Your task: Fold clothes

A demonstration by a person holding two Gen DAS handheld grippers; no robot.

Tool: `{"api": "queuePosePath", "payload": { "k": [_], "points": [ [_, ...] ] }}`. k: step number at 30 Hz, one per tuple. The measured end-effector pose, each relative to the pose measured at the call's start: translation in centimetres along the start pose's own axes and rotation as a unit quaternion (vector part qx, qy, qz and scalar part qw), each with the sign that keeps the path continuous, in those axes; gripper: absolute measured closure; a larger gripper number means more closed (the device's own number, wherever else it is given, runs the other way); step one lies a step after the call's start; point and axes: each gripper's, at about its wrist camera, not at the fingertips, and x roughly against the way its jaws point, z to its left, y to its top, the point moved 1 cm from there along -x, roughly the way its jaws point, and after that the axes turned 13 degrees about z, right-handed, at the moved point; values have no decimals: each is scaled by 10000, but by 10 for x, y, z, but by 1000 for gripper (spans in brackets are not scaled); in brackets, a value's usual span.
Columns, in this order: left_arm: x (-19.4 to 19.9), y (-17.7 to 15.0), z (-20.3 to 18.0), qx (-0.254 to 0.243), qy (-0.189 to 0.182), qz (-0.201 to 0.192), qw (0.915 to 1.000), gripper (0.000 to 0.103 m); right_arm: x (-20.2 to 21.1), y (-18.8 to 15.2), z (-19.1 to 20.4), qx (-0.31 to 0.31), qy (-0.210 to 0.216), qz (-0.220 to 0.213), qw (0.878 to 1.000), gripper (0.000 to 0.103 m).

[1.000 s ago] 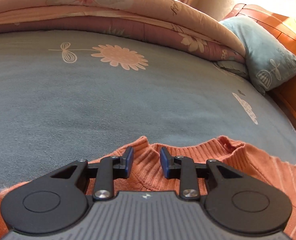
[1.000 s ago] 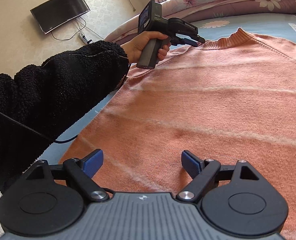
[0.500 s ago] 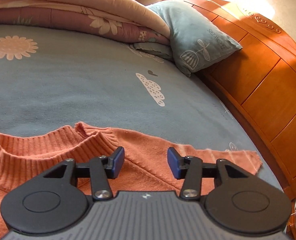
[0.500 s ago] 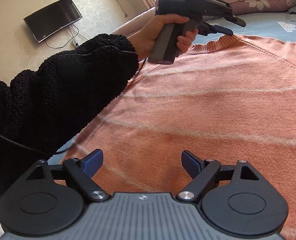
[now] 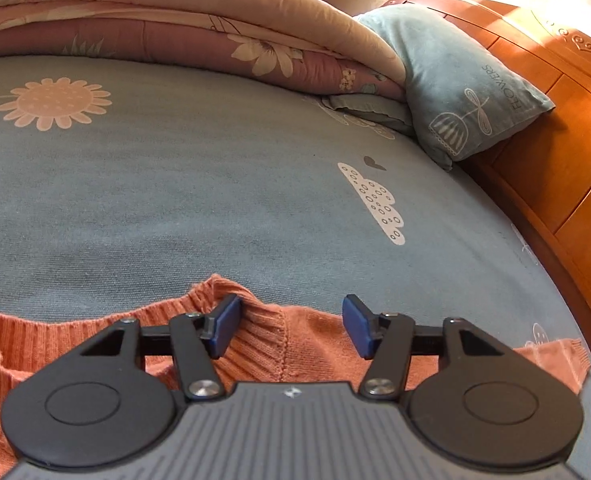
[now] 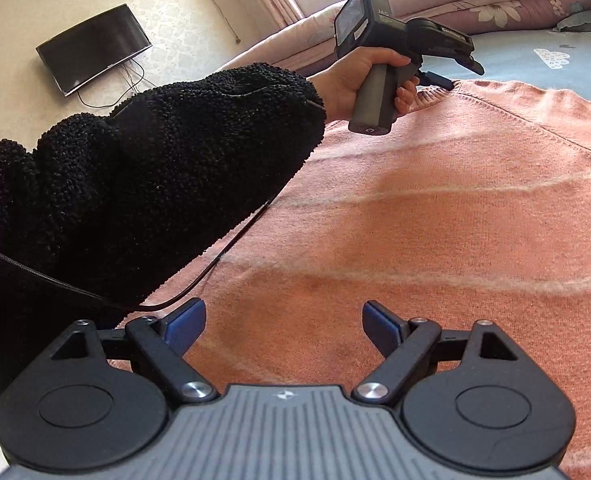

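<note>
An orange knit sweater (image 6: 435,216) with pale stripes lies flat on the bed. Its ribbed collar (image 5: 255,340) shows in the left wrist view. My left gripper (image 5: 289,326) hovers over the right end of that collar, its jaws opening; the knit lies under them but the blue pads do not press it. In the right wrist view the same left gripper (image 6: 461,74) sits at the collar, held by a hand in a black fleece sleeve (image 6: 167,176). My right gripper (image 6: 283,328) stands open above the sweater's lower body, holding nothing.
The bed has a blue-grey sheet (image 5: 195,200) with flower and cloud prints. A folded quilt (image 5: 175,32) and a blue pillow (image 5: 463,84) lie at the far side, against an orange wooden headboard (image 5: 555,140). A television (image 6: 93,48) hangs on the wall at left.
My left gripper has moved right along the collar from its middle to its right end, and its jaws have spread wider. The right gripper has stayed put and open.
</note>
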Motion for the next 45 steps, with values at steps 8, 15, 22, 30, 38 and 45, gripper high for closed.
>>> {"api": "queuePosePath", "payload": {
  "k": [8,15,22,30,38,45],
  "points": [
    [27,-3,-9,-119,-320,4,9994,38,4,-2,0,-52,57,-71,9999,14],
    [-10,-6,-15,-148,-203,249,9994,38,3,-2,-2,-81,4,-35,10000,14],
    [-6,2,-26,-342,177,-14,9993,36,4,2,-3,-161,-72,-51,9998,14],
    [26,-13,-11,-406,-115,255,9988,33,4,-1,-2,-242,-99,-42,9997,13],
    [12,-14,-9,29,170,124,9998,33,1,-1,-4,-274,-173,17,9995,13],
    [-5,-18,-39,-246,-507,354,9978,33,2,-5,-14,-484,-288,21,9984,13]
  ]
}}
